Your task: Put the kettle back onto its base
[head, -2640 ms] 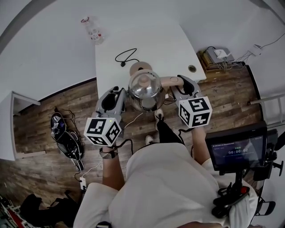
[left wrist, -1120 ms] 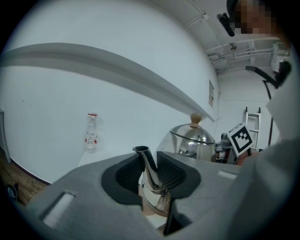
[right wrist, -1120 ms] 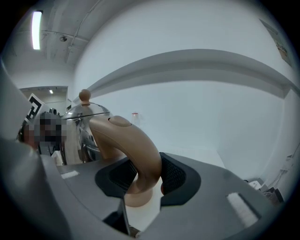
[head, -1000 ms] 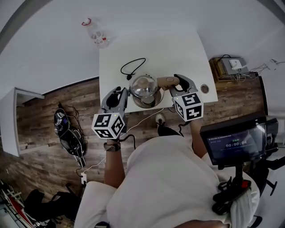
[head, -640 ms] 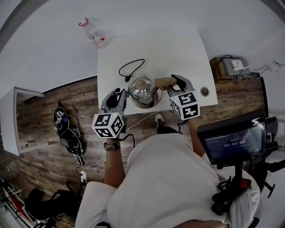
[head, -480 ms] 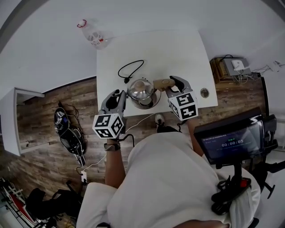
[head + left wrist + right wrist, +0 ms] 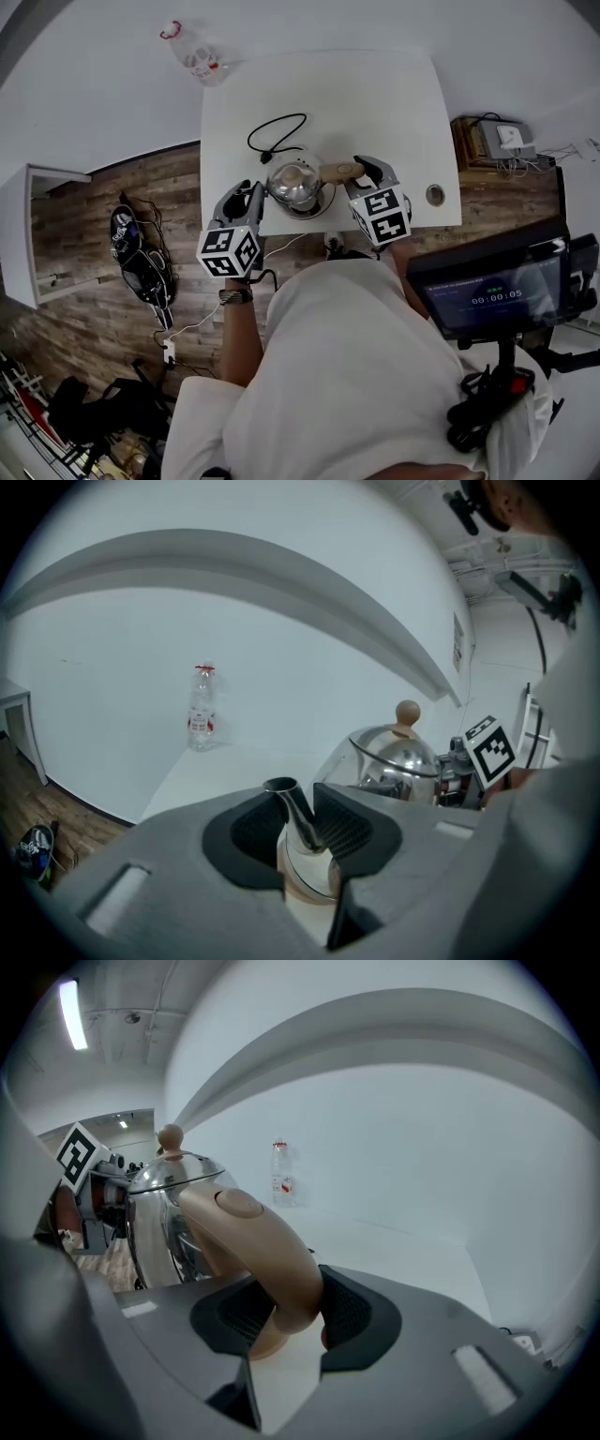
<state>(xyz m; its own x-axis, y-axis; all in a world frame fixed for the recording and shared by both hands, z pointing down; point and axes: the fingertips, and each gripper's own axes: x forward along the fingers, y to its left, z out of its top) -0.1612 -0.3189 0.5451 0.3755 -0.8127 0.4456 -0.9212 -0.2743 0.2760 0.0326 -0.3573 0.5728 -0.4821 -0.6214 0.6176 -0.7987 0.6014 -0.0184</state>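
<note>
A shiny steel kettle [image 7: 293, 186] with a tan knob and a tan handle [image 7: 339, 172] hangs low over the near part of the white table [image 7: 375, 103]. My left gripper [image 7: 257, 191] is shut on its thin spout [image 7: 292, 813], and the domed body [image 7: 394, 761] rises just behind. From the other side, my right gripper [image 7: 362, 170] is shut on the curved handle [image 7: 262, 1241]. The round base is hidden under the kettle; only its black cord [image 7: 277, 131] shows, looping away behind. I cannot tell whether the kettle touches the base.
A clear plastic bottle [image 7: 195, 58] stands at the table's far left corner. A round cable hole [image 7: 434, 195] sits near the right front edge. A screen on a stand [image 7: 497, 291] is at the right, and bags and cables lie on the wooden floor [image 7: 141, 272].
Both grippers have carried the kettle forward and down toward the table. The tan base seen behind the kettle in the earliest frame is now covered by it.
</note>
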